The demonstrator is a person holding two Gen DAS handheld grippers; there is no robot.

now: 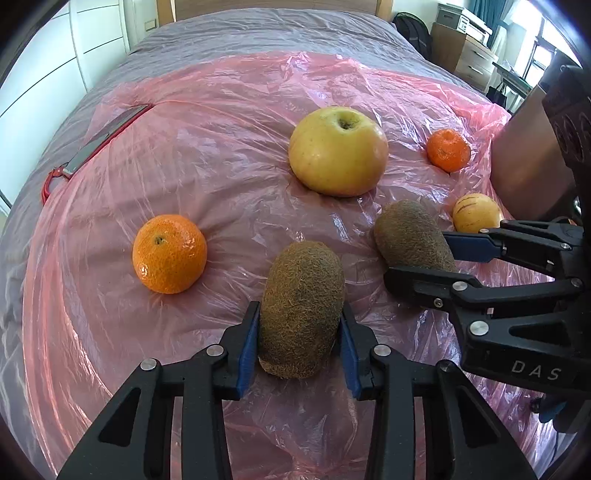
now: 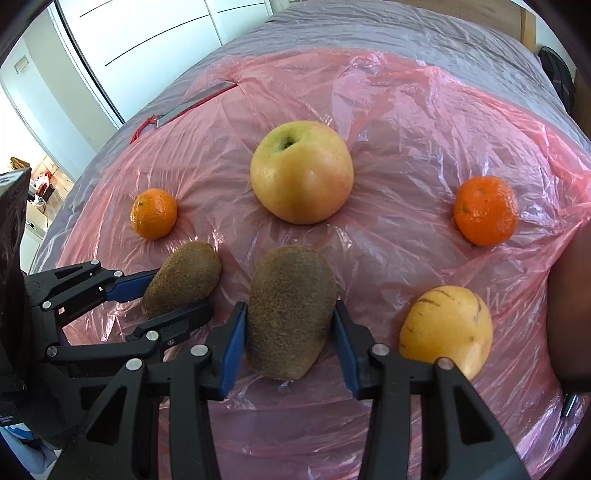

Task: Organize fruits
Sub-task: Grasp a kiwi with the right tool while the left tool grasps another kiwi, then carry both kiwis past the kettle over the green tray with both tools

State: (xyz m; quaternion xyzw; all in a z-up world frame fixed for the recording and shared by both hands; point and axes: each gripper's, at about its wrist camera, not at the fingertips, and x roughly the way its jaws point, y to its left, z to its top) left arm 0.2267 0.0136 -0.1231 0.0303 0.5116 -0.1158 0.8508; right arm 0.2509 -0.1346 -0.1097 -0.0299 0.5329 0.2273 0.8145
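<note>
Two brown kiwis lie side by side on a pink plastic sheet (image 1: 221, 155). My left gripper (image 1: 300, 325) is shut on the left kiwi (image 1: 301, 310), its blue pads pressed on both sides. My right gripper (image 2: 290, 325) is shut on the right kiwi (image 2: 290, 310); it shows in the left wrist view (image 1: 417, 254) around that kiwi (image 1: 412, 232). The left gripper and its kiwi (image 2: 181, 278) show at the left of the right wrist view. A large yellow apple (image 1: 338, 149) sits behind the kiwis. One mandarin (image 1: 169, 253) lies left, another (image 1: 448, 149) right.
A small yellow striped fruit (image 2: 447, 330) lies right of the right kiwi. A knife with a red handle loop (image 1: 99, 142) lies at the sheet's far left edge. The sheet covers a grey bed (image 1: 258, 33). A brown box (image 1: 524, 162) stands at the right.
</note>
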